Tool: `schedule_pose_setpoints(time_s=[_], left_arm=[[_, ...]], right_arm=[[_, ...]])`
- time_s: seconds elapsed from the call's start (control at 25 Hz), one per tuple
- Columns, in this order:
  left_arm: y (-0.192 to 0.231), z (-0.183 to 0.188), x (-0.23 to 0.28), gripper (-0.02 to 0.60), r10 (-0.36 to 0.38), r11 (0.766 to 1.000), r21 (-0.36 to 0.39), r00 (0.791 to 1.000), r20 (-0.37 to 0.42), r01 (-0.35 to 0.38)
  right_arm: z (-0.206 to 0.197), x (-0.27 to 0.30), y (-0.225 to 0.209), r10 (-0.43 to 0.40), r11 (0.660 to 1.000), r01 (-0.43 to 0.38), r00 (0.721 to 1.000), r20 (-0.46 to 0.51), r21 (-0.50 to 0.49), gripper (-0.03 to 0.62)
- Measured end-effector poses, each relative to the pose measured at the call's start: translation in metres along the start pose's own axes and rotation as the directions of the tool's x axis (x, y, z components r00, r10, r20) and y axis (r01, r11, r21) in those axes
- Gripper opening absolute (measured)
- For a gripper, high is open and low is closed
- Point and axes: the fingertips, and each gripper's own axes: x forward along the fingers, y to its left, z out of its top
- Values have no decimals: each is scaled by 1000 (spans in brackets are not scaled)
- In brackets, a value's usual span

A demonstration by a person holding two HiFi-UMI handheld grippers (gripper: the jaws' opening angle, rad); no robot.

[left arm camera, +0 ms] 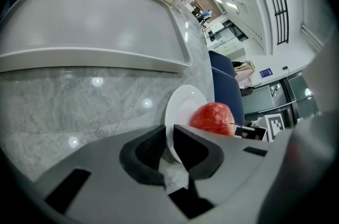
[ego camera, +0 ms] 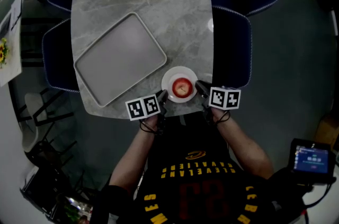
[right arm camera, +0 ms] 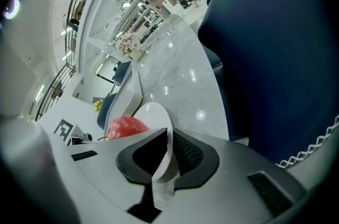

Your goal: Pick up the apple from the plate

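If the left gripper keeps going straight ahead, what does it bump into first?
The white plate: its rim already sits between the jaws of the left gripper, which look shut on it. Pushing on would probably shove the plate, with the apple, toward the right gripper.

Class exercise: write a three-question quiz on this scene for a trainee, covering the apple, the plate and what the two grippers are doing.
1. True or false: the apple sits on the white plate.
2. What do the left gripper and the right gripper clamp? A the apple; B the plate's rim; C nothing.
3. Fill in: in the head view, the grey tray lies to the plate's ____.

Key: 1 true; 2 B, one gripper on each side of the rim; 3 left.
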Motion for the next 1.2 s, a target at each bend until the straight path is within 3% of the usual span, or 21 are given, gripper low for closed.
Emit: schedule_pose_setpoints(time_s=[0.52, 0.8, 1.04, 1.2], left_arm=[[5, -1, 6, 48, -18, 999, 30, 1000, -17, 18], [10, 6, 2, 48, -25, 997, 75, 1000, -1, 25], [7, 24, -21, 48, -34, 996, 89, 995, 95, 25], [-15, 50, -48, 46, -74, 992, 121, 970, 231, 47]], right_arm=[[0, 6, -2, 18, 1000, -18, 1000, 21, -12, 41], [4, 7, -8, -27, 993, 32, 999, 45, -110, 44], [29, -13, -1, -69, 974, 96, 988, 138, -204, 43], [59, -36, 32, -7, 945, 83, 972, 236, -317, 41]])
